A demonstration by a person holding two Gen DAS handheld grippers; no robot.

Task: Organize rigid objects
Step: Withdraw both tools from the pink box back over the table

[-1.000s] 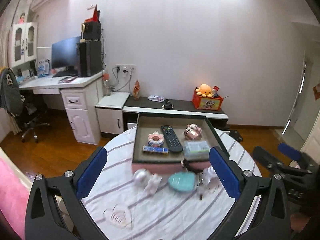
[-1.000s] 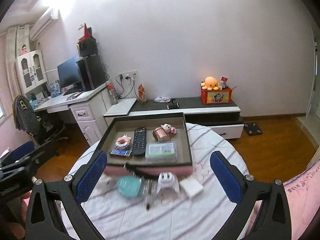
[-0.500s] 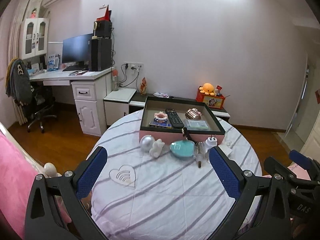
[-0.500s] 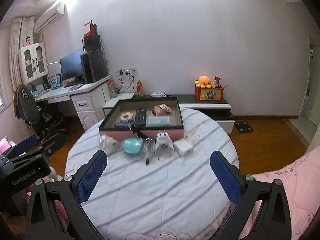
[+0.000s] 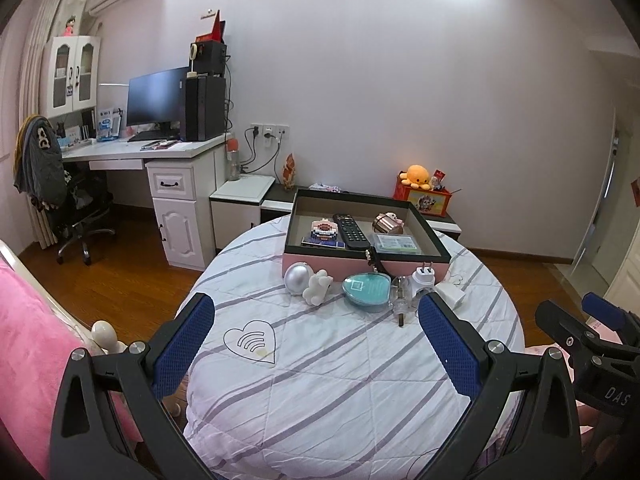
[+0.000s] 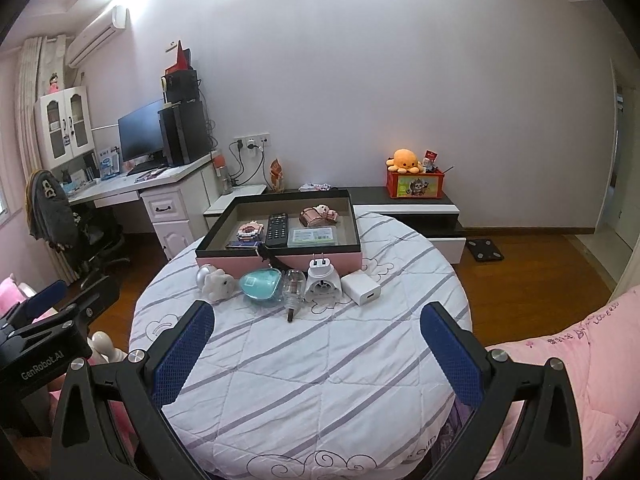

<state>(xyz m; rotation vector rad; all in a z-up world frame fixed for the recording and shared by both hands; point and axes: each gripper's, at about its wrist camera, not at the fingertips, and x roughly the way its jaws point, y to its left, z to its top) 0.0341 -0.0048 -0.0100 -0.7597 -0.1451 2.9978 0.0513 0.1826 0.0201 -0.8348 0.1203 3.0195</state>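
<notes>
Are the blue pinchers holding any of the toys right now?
No, nothing is held. The left gripper and the right gripper are both open over the striped white tablecloth, well short of the row of small things by the pink box.

"GenRobot.AI" is printed on the left gripper [image 6: 44, 364], and "DAS" on the right gripper [image 5: 616, 392]

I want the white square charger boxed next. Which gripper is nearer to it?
Right, by a little. The white square charger lies just ahead of the right gripper, toward its right finger. The left gripper sits farther left, with the charger beyond its right finger.
</notes>
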